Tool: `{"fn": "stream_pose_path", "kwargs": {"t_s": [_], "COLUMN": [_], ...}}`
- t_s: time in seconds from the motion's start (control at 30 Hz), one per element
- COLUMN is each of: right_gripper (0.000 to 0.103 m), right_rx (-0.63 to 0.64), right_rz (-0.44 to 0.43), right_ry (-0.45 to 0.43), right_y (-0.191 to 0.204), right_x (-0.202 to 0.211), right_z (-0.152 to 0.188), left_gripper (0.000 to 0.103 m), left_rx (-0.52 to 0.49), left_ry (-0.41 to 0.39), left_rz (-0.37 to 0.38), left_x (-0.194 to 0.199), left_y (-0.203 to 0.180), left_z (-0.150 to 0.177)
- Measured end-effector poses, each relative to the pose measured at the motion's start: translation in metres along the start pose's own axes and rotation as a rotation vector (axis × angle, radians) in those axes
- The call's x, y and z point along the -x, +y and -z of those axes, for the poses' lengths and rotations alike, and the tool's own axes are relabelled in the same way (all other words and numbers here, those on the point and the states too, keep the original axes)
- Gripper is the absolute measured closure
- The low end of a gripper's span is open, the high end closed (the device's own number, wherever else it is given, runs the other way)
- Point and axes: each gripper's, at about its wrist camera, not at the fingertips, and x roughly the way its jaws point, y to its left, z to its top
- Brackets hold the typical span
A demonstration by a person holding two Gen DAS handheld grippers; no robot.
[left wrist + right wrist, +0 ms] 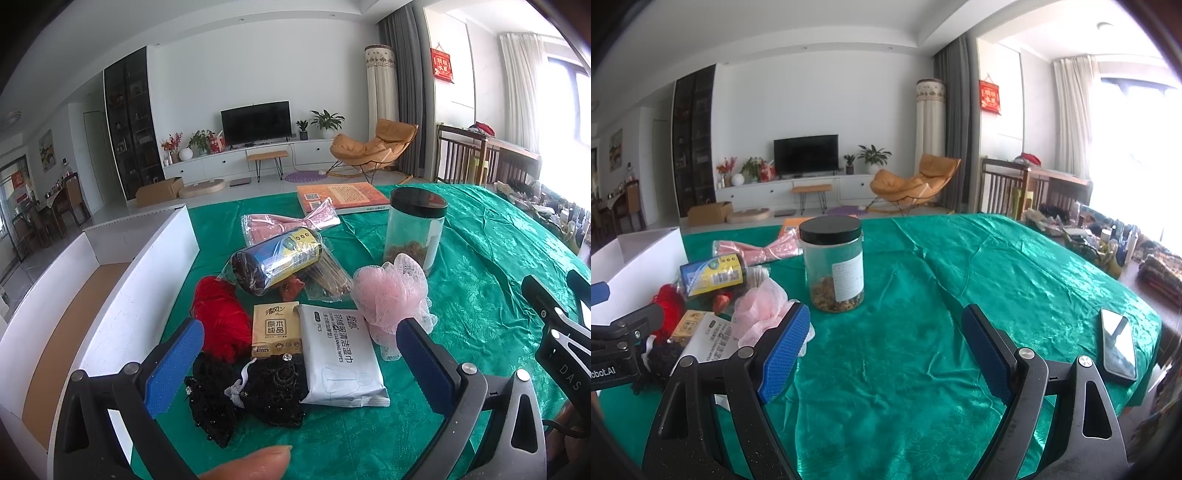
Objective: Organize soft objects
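My left gripper (299,354) is open above a pile on the green tablecloth (480,295). Between its blue pads lie a black beaded lace piece (255,395), a white wet-wipes pack (340,354) and a brown tissue packet (275,328). A red yarn bundle (218,317) lies to the left, a pink mesh bath puff (391,299) to the right. Behind them rest a wrapped dark roll (277,260) and a pink bagged cloth (288,221). My right gripper (882,347) is open over bare green cloth (923,295), the puff (761,310) just by its left finger.
A white open box (110,295) with a brown floor stands left of the pile. A clear jar with a black lid (833,262) stands mid-table. An orange book (343,195) lies at the far edge, a phone (1119,343) at the right. A fingertip (255,461) shows at the bottom.
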Motion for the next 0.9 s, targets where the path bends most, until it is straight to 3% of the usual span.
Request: {"fn": "stream_pose_path", "kwargs": {"t_s": [0.9], "right_gripper": [0.016], "right_rx": [-0.007], "right_rz": [-0.004], "right_ry": [0.002], "right_y": [0.0016], "right_x": [-0.0026], "right_z": [0.0033], "left_gripper": [0.0], "left_rx": [-0.011], "left_ry": [0.024], "left_rz": [-0.008], "left_x": [-0.0058], "left_y": [-0.0009], "left_z": [0.0045]}}
